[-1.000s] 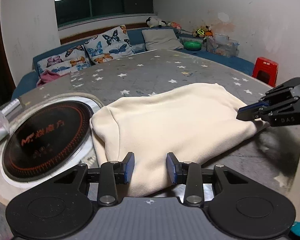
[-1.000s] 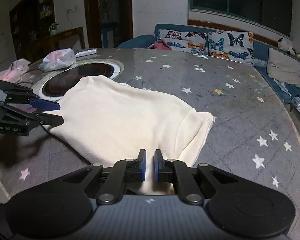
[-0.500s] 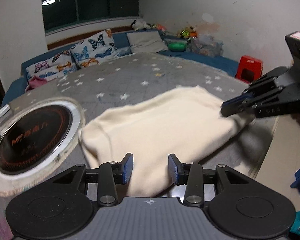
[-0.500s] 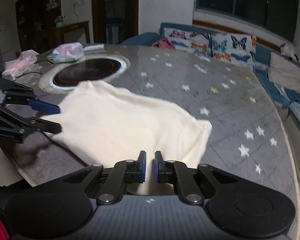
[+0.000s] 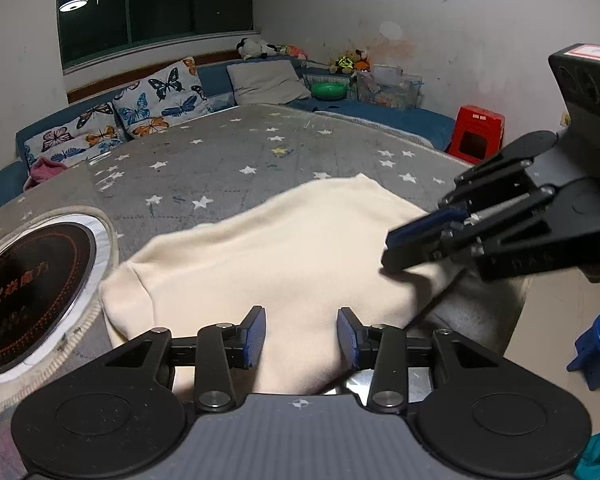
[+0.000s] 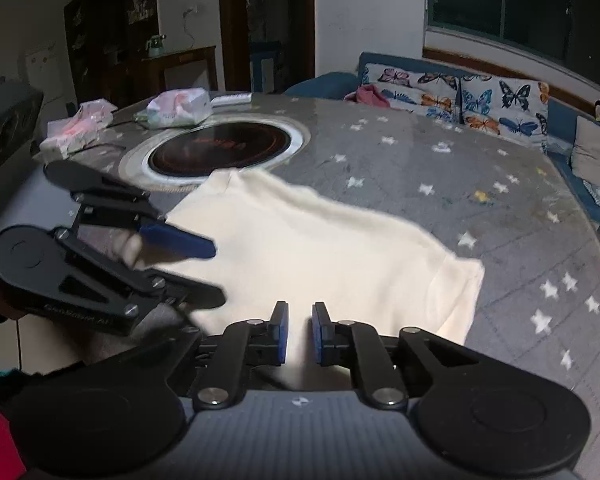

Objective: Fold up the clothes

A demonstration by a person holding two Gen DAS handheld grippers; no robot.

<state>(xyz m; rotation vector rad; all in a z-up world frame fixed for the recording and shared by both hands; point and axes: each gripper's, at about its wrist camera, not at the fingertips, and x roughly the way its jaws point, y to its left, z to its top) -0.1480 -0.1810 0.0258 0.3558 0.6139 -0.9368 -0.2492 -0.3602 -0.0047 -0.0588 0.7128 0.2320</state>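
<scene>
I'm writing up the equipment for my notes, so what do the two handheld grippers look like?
Both match: black linkage fingers with blue pads, silver pivot bolts, round black discs either side of a ribbed grey body with a small cross mark. The left gripper shows faint white lettering along one link; the right gripper carries a boxy black block with a red-and-white label.

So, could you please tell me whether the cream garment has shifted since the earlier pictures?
Yes: the cream garment has slid toward the near table edge, off the round cooktop it overlapped before.
</scene>
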